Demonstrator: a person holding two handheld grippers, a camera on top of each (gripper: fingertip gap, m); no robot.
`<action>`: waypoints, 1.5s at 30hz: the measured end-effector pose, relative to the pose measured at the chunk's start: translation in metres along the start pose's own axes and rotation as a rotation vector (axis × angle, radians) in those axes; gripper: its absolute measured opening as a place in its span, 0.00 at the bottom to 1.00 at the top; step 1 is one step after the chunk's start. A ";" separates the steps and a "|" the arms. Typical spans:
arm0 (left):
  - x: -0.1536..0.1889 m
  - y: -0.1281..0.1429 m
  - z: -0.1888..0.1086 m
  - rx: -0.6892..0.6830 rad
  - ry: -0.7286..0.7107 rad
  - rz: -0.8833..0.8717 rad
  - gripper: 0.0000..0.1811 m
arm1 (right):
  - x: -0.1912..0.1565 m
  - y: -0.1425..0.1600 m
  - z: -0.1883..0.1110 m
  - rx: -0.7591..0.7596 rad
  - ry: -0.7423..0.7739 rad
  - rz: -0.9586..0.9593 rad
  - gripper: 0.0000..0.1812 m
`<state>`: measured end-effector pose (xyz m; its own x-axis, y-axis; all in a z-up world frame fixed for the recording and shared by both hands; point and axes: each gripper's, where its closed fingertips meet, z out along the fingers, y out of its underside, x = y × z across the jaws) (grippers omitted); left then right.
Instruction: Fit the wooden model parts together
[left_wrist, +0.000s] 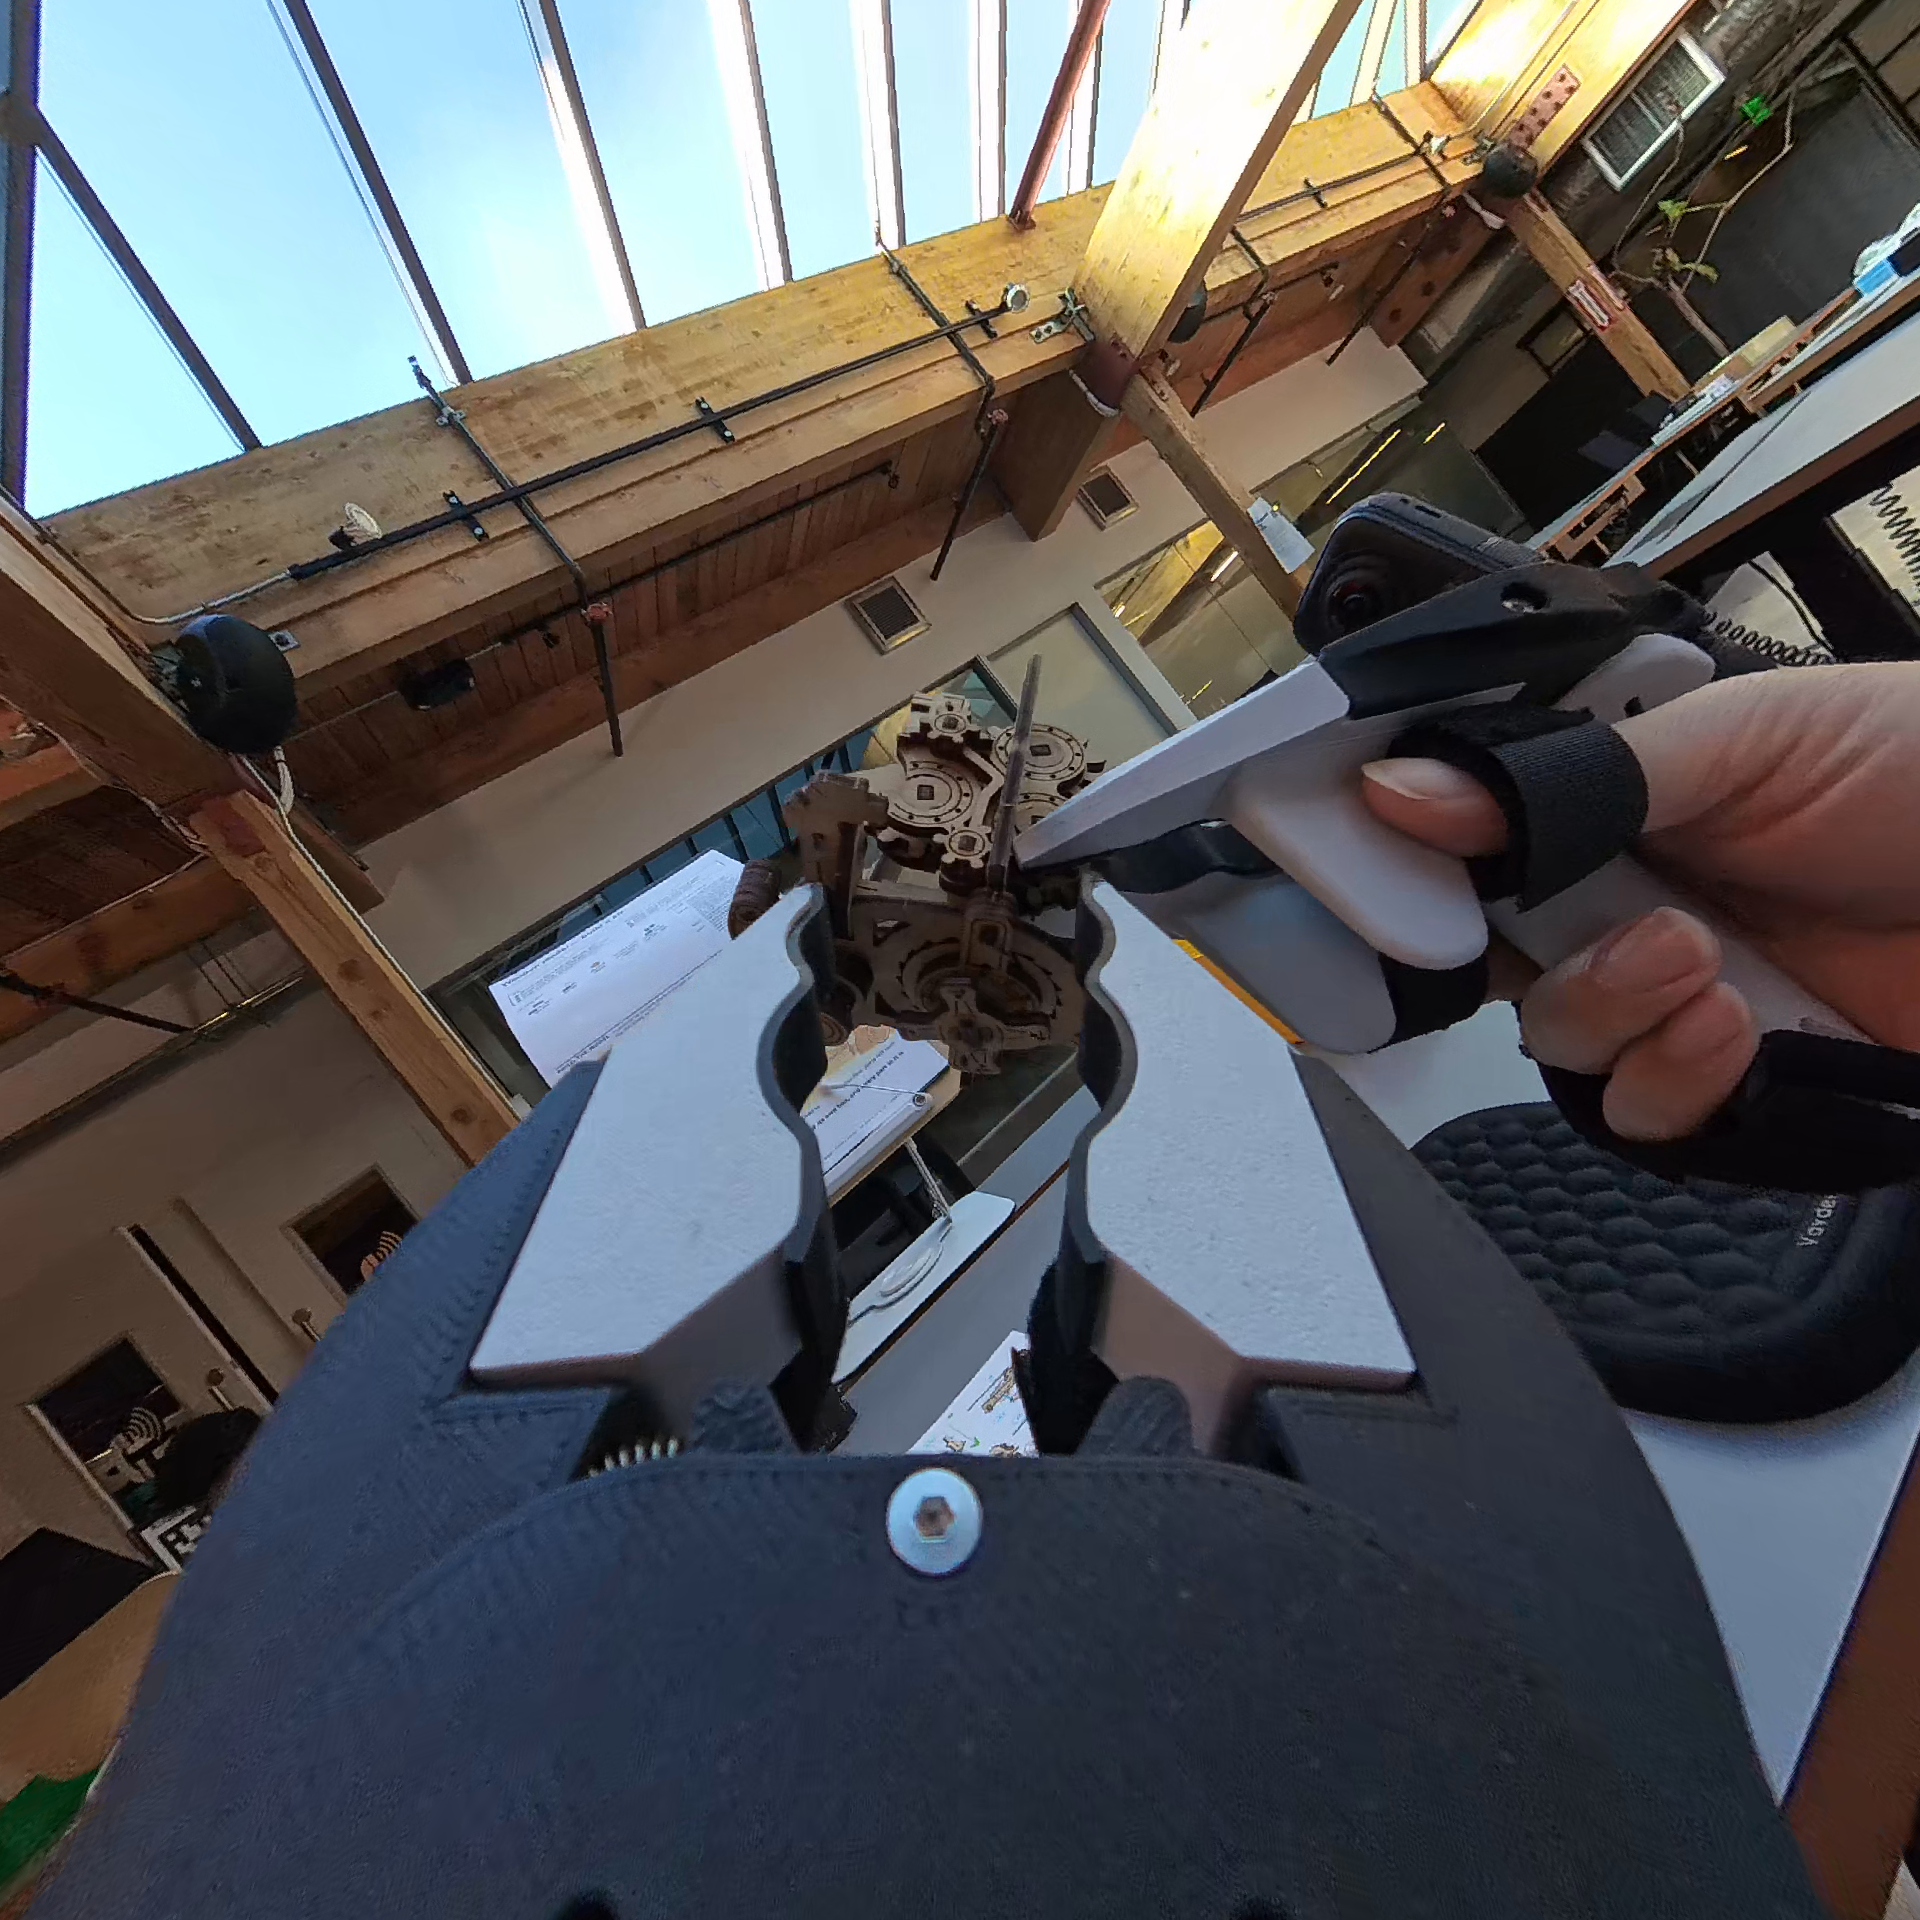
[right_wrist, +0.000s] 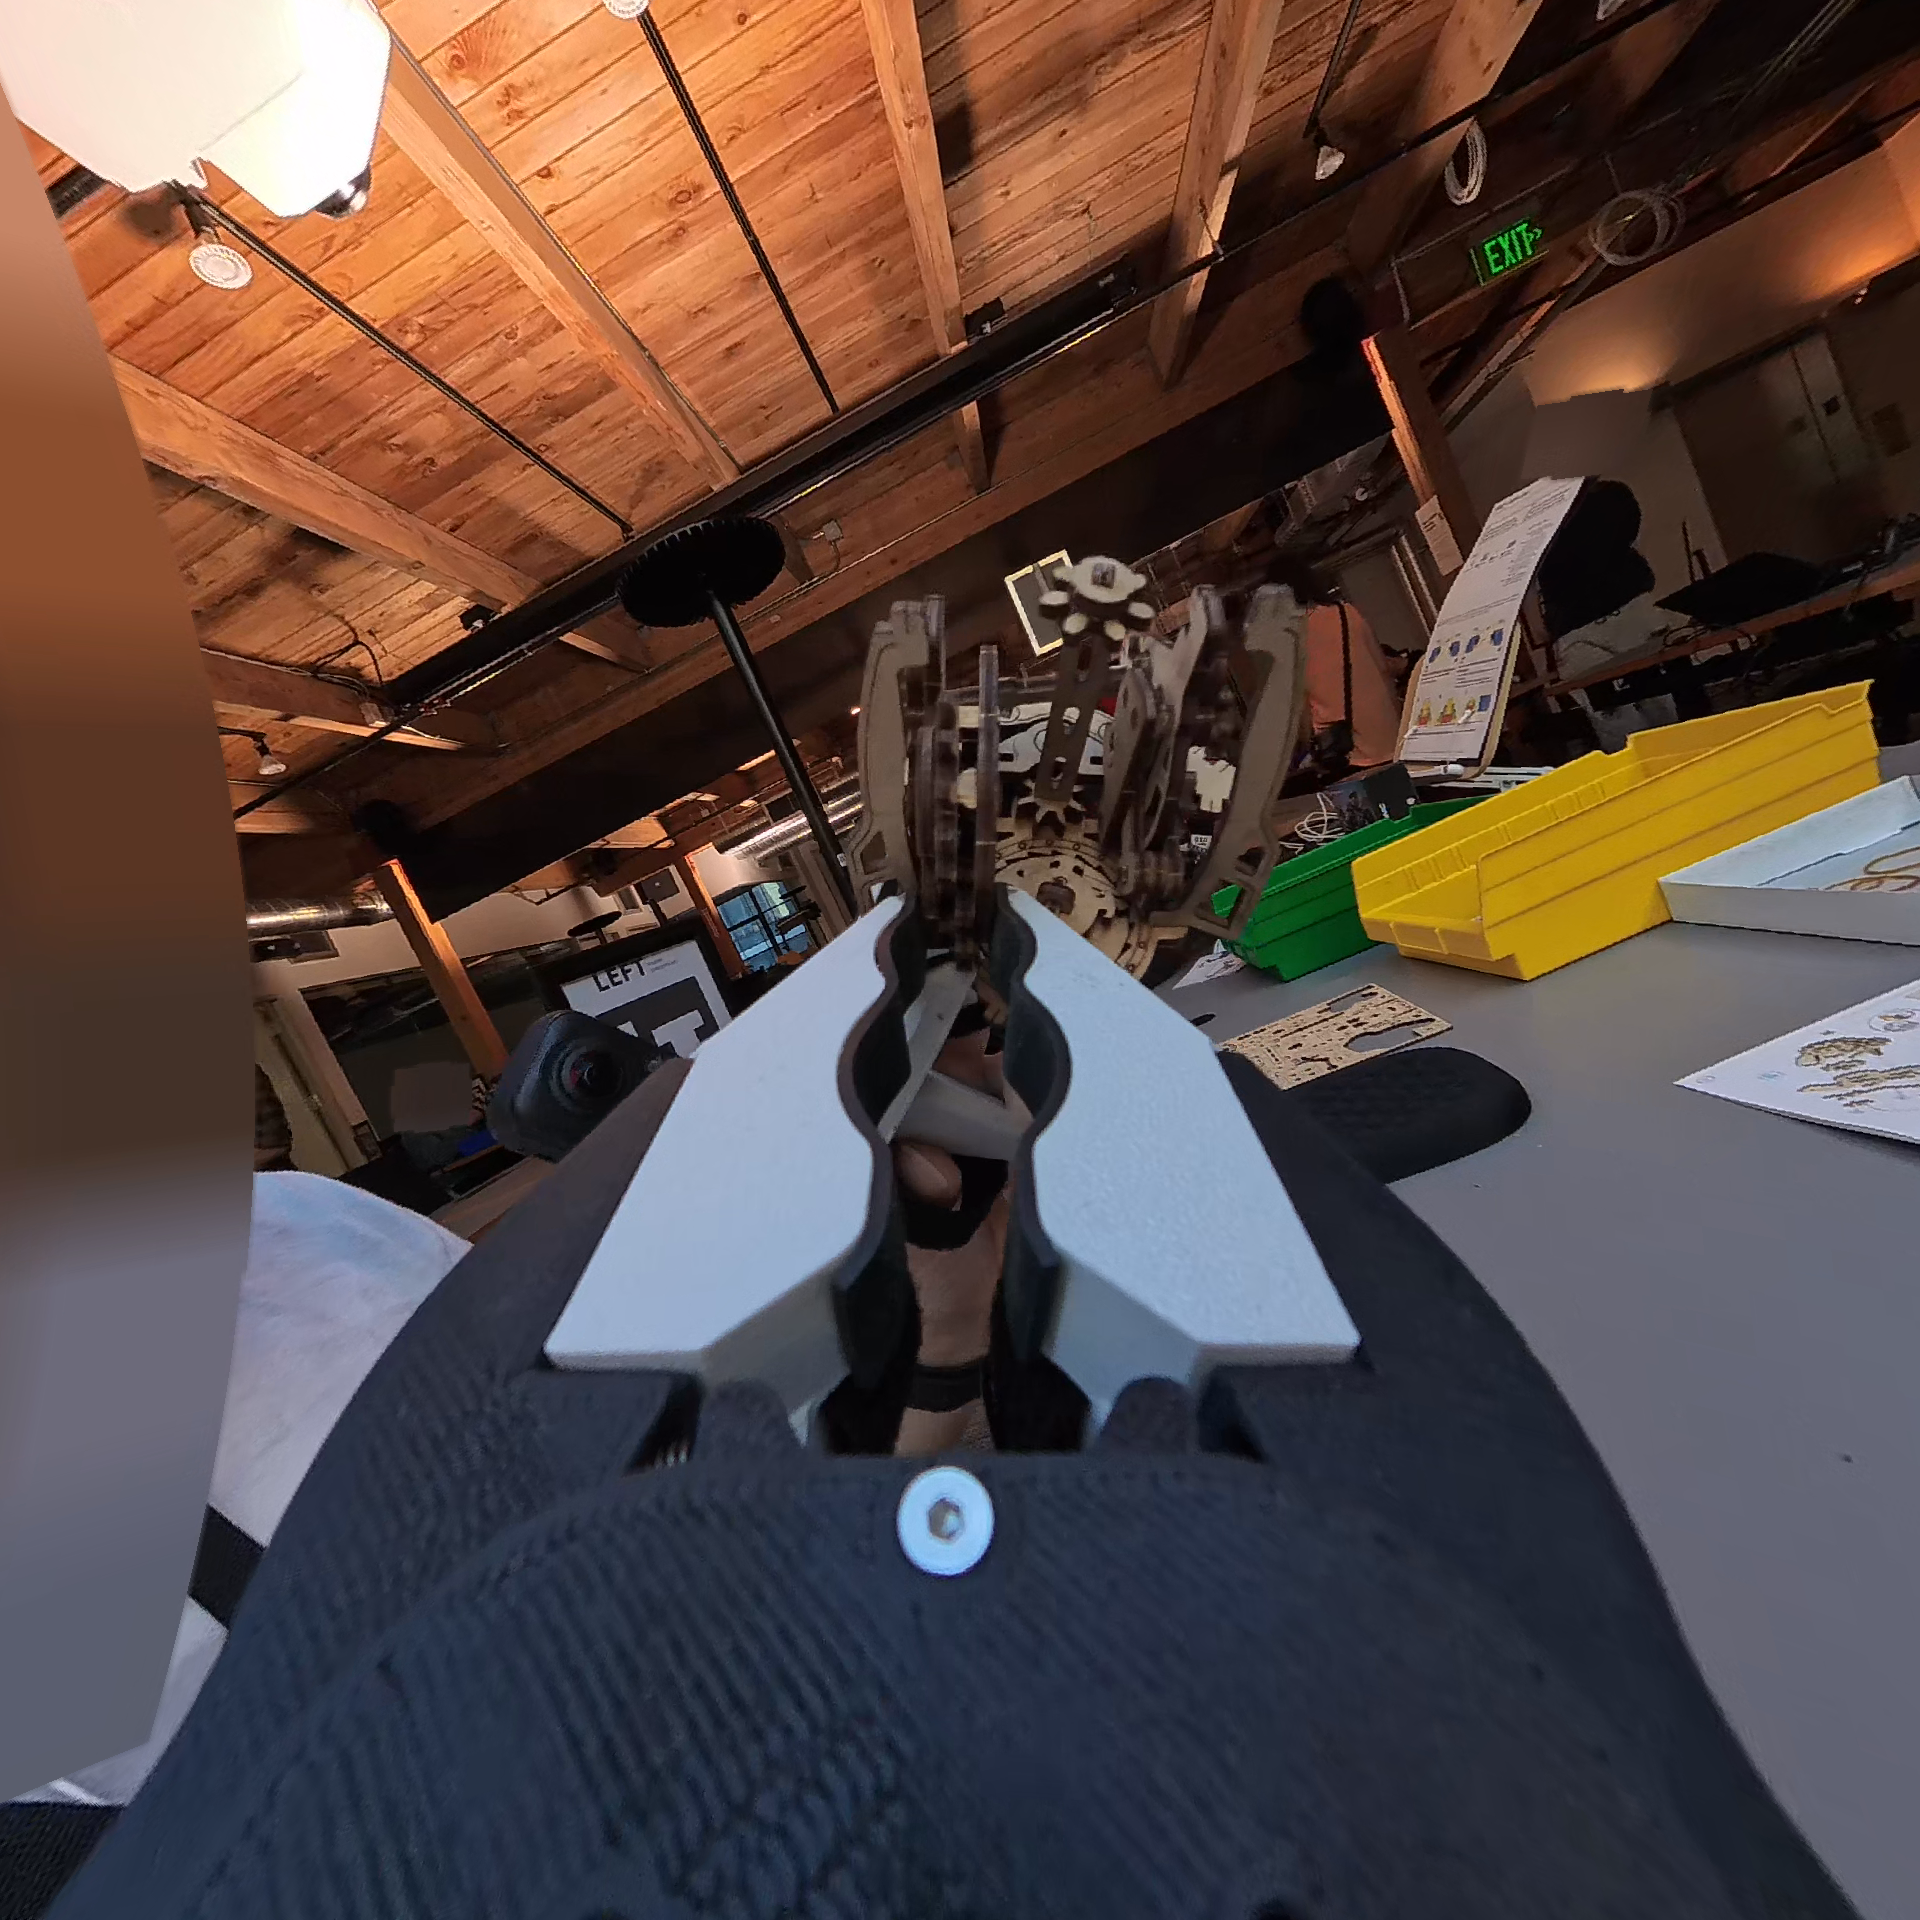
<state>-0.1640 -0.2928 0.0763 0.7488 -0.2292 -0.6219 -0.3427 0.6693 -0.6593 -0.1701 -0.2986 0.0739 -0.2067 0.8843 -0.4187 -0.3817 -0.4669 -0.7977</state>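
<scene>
The brown laser-cut wooden gear model (left_wrist: 940, 914) is held up in the air above the grey table (right_wrist: 1621, 1299), tilted against the timber ceiling. In the left wrist view the left gripper (left_wrist: 948, 904) has its two white fingers partly spread, the tips on either side of the model's lower round frame and pressed against it, so it grips the model by its edges. From the right side of that view the right gripper (left_wrist: 1023, 857) comes in, carried by a hand (left_wrist: 1704, 894) with black straps over the fingers; its white tips meet on a thin, dark, flat wooden gear piece (left_wrist: 1013, 769) that stands nearly upright against the model's stacked gears.

In the right wrist view the right gripper (right_wrist: 956, 914) is nearly closed, its wavy black-lined pads pinching the bottom edge of that thin gear piece (right_wrist: 971, 769) seen edge-on, right at the model (right_wrist: 1081, 769). A white finger of the left gripper shows through the narrow gap behind.

On the table beyond lie a yellow plastic bin (right_wrist: 1600, 842), a green plastic bin (right_wrist: 1309, 914) just beside it, a flat wooden parts sheet with cut-outs (right_wrist: 1330, 1029), a black padded wrist rest (right_wrist: 1423, 1091) and a printed instruction sheet (right_wrist: 1829, 1070).
</scene>
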 end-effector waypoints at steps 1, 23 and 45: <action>0.000 0.000 0.000 0.003 0.000 0.004 0.25 | 0.000 0.000 0.000 0.001 -0.001 0.003 0.05; 0.004 0.007 0.000 -0.022 0.039 0.035 0.24 | 0.006 0.004 -0.003 -0.018 0.004 0.028 0.05; 0.011 -0.010 -0.001 -0.024 0.112 0.058 0.24 | -0.004 -0.001 -0.012 -0.099 -0.099 0.082 0.06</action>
<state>-0.1524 -0.3027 0.0762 0.6597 -0.2686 -0.7019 -0.3984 0.6670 -0.6297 -0.1581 -0.3016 0.0717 -0.3228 0.8361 -0.4436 -0.2706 -0.5306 -0.8033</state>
